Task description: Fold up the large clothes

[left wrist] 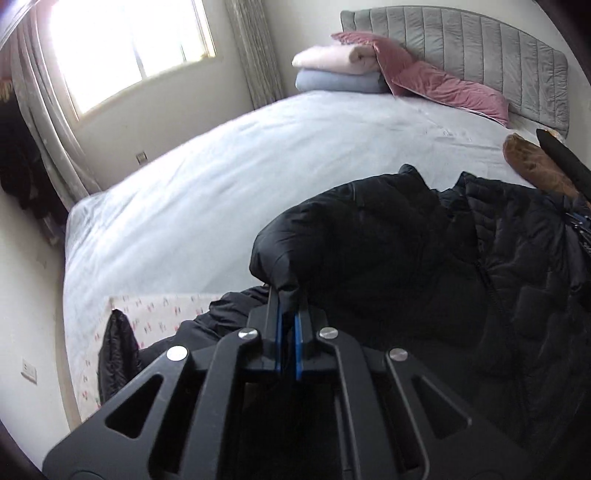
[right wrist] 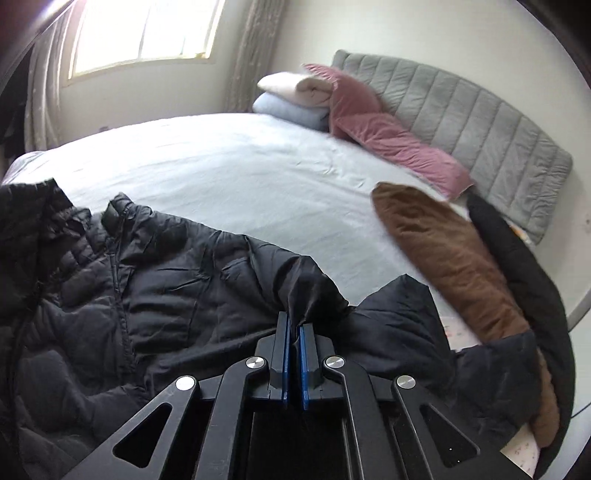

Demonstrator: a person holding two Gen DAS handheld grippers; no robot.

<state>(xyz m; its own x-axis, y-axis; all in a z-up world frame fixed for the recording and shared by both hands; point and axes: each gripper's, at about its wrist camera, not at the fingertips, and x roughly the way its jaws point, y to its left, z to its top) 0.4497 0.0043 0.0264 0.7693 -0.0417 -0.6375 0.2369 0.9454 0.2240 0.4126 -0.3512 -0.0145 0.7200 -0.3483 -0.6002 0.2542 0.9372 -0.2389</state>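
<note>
Currently mid-fold: left gripper (left wrist: 288, 306) and right gripper (right wrist: 294, 326) are each clamped on a pinch of the black puffer jacket (right wrist: 147, 280) spread on the bed (right wrist: 229, 177), so next both likely carry those edges across the body together and lay them flat.

Both wrist views: close over black jacket (left wrist: 406, 236), facing headboard (left wrist: 480, 48); shared bed (right wrist: 221, 166), window (right wrist: 147, 29).
</note>
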